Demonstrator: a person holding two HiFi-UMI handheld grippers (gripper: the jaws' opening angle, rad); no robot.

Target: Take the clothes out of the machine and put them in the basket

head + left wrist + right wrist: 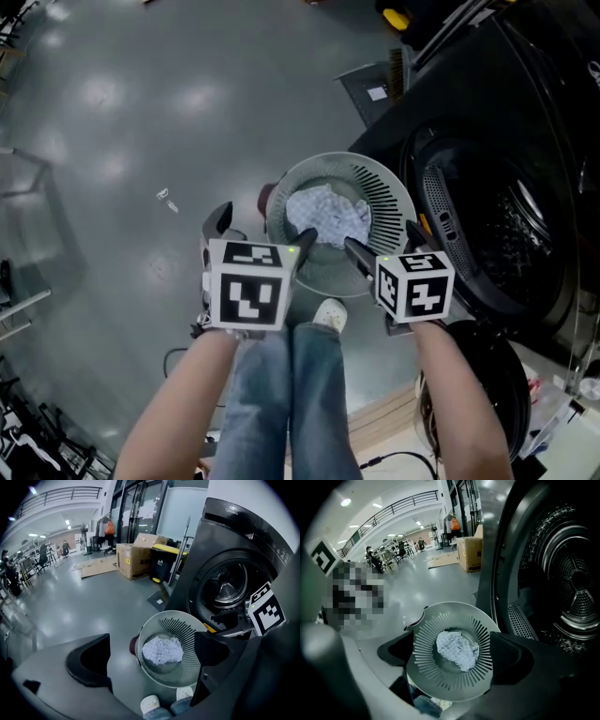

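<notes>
Your left gripper (262, 232) and right gripper (384, 244) gaped empty; crumpled pale-blue cloth (326, 214) lay in slotted grey basket (386, 187), 12 o'clock; machine (506, 141) print unreadable.

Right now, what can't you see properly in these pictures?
- Washing machine drum: head view, dark and seen at a slant, so leftover clothes can't be ruled out.
- Dark red thing: left gripper view, mostly hidden behind the basket.
- Basket bottom: every view, covered by the white cloth.
- Far-off people: left gripper view, too small.
</notes>
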